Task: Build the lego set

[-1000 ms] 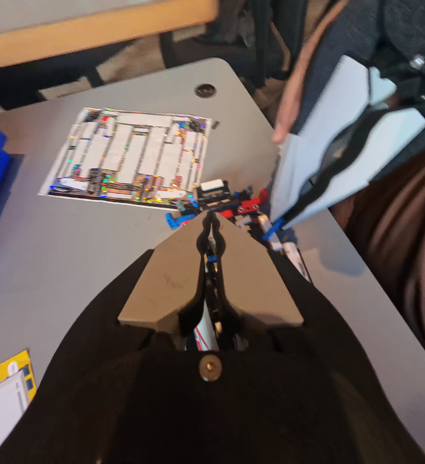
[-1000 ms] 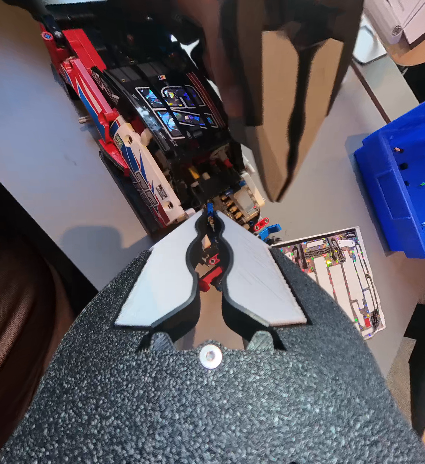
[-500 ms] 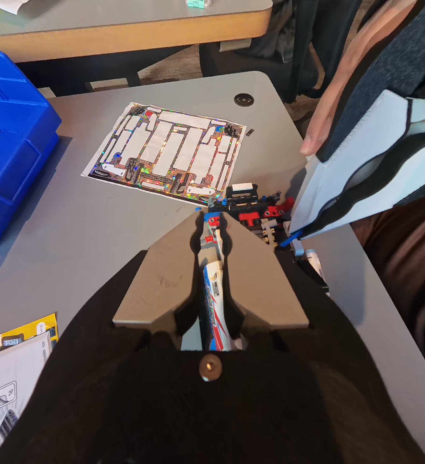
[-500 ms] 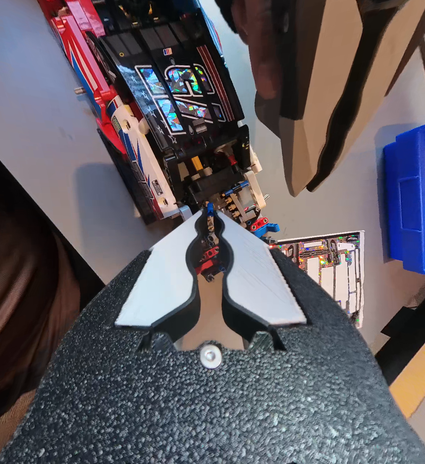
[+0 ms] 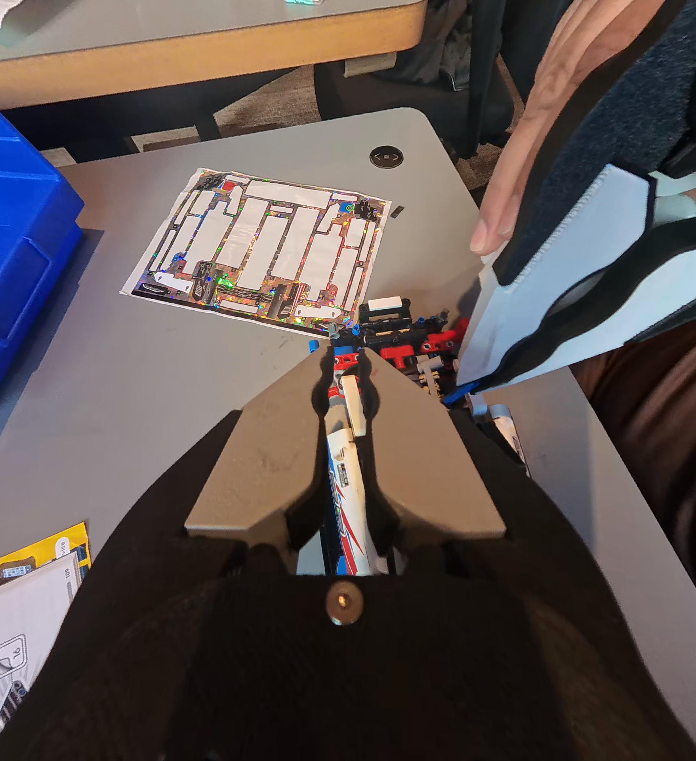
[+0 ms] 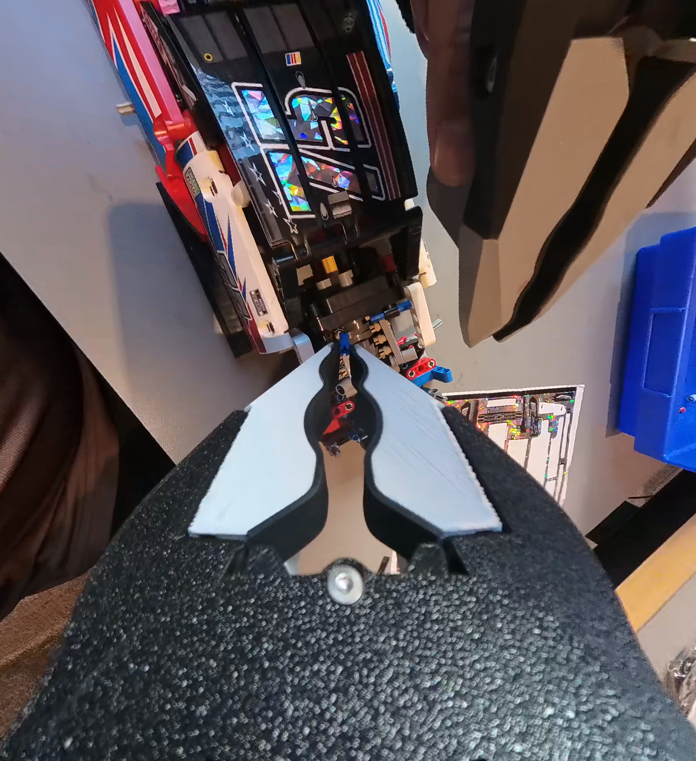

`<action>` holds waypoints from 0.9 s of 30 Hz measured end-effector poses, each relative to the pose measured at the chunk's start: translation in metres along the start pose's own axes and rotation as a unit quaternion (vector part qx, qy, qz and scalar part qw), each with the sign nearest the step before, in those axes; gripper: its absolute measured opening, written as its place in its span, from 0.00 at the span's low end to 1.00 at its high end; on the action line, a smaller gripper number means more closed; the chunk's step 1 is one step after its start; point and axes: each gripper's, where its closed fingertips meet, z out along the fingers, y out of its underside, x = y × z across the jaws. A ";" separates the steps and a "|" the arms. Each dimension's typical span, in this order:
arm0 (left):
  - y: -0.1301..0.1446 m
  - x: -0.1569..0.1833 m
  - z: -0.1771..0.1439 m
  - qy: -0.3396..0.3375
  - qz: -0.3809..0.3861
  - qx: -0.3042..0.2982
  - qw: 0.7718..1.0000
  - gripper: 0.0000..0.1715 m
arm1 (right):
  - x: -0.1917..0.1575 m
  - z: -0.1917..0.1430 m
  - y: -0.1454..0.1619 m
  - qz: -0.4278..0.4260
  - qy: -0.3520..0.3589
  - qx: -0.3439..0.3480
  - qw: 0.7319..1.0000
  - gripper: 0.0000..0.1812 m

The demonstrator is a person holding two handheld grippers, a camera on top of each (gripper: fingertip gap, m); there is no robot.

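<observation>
A red, white and black lego car [image 6: 317, 144] with holographic stickers lies on the grey table [image 5: 132, 412]. My right gripper [image 6: 343, 350] is shut on a small blue pin [image 6: 343, 344], whose tip is at the car's open end among black and tan parts. It also shows in the left wrist view [image 5: 465, 389], with the pin [image 5: 457, 394] at its tip. My left gripper [image 5: 344, 350] hovers over the car's white side panel [image 5: 346, 473], jaws a narrow gap apart and empty. It shows in the right wrist view [image 6: 486, 339], just right of the car.
A holographic sticker sheet [image 5: 264, 247] lies beyond the car. A blue bin [image 5: 8, 247] stands at the left. An instruction booklet [image 5: 17, 617] lies at the near left. A person's hand [image 5: 535, 123] holds the right gripper. The table edge runs close on the right. My hands' fingertips stand some 7 cm from each other.
My left gripper has opened a little and drawn back over the car's side. My right gripper has moved closer to the car's open end, still holding the blue pin.
</observation>
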 end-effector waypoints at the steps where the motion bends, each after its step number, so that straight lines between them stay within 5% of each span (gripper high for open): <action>1: 0.000 0.000 0.000 0.000 0.001 0.000 1.000 0.05 | -0.001 0.000 0.000 -0.002 -0.002 -0.001 1.000 0.02; 27: 0.012 0.004 0.010 0.021 -0.007 -0.021 1.000 0.02 | 0.001 0.005 -0.001 -0.033 -0.017 -0.015 0.999 0.02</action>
